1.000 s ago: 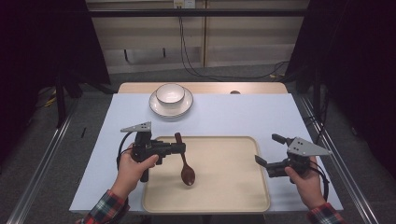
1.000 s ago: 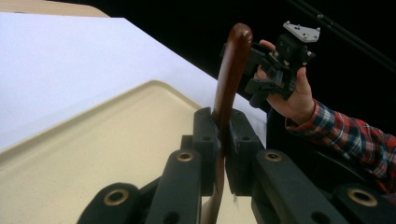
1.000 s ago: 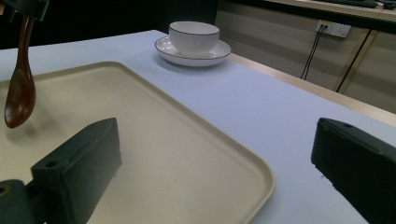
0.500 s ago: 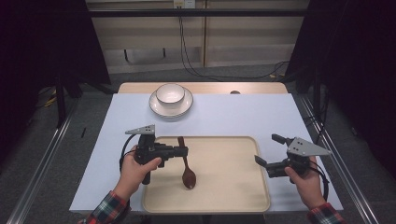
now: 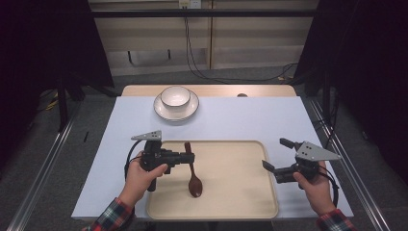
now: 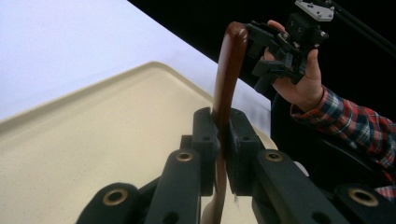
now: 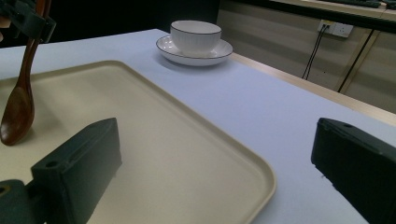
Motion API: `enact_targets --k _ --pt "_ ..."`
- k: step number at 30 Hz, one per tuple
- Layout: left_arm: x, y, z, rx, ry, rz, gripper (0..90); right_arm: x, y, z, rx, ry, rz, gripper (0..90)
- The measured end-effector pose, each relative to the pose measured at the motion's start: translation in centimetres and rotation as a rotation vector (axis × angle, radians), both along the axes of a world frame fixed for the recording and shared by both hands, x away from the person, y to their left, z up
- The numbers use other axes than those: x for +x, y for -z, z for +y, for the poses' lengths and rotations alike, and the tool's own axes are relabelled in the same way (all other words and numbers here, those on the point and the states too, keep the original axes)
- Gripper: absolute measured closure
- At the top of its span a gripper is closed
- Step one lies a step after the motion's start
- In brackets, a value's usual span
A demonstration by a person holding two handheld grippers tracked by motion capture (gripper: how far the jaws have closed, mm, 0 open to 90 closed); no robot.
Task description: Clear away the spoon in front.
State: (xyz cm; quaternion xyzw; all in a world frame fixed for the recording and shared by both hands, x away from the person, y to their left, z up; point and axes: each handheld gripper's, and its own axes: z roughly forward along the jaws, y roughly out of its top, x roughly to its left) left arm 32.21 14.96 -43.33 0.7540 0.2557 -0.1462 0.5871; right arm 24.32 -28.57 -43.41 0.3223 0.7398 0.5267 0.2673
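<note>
A brown wooden spoon [image 5: 193, 174] hangs over the left part of the beige tray [image 5: 231, 192], bowl end down. My left gripper [image 5: 189, 157] is shut on its handle from the left. In the left gripper view the handle [image 6: 228, 74] rises between the closed jaws. The spoon [image 7: 17, 105] also appears at the left of the right gripper view, its bowl just at the tray surface [image 7: 168, 140]; I cannot tell whether it touches. My right gripper [image 5: 275, 155] stands open at the tray's right edge with nothing between its jaws.
A white bowl [image 5: 175, 95] sits on a white plate [image 5: 161, 110] at the far middle of the pale blue table cover [image 5: 250, 120]. The bowl [image 7: 195, 33] and plate [image 7: 187, 57] lie beyond the tray in the right gripper view. Dark floor surrounds the table.
My left gripper has shifted slightly right and toward the near side with the spoon still in it. The right gripper has stayed put.
</note>
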Motion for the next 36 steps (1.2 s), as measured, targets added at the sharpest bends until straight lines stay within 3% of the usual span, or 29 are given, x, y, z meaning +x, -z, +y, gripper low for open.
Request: enact_targets --k 5,9,17,28,36 --pt "0.2 0.3 0.0 0.063 -0.017 -0.039 79.5 0.1 0.1 0.1 -0.003 0.006 -0.002 1.3" --pt "0.3 0.5 0.0 0.068 -0.032 -0.048 75.4 0.1 0.1 0.1 -0.004 -0.004 0.002 1.3" --pt "0.7 0.6 0.4 0.101 -0.082 -0.105 66.1 0.1 0.1 0.1 -0.002 -0.007 0.007 1.3" --pt "1.1 1.0 0.5 0.103 -0.125 -0.109 61.2 0.2 0.1 0.3 -0.006 -0.013 0.005 1.3" --pt "1.1 1.0 0.4 0.129 -0.131 -0.141 57.3 0.2 0.0 0.2 -0.007 -0.023 0.004 1.3"
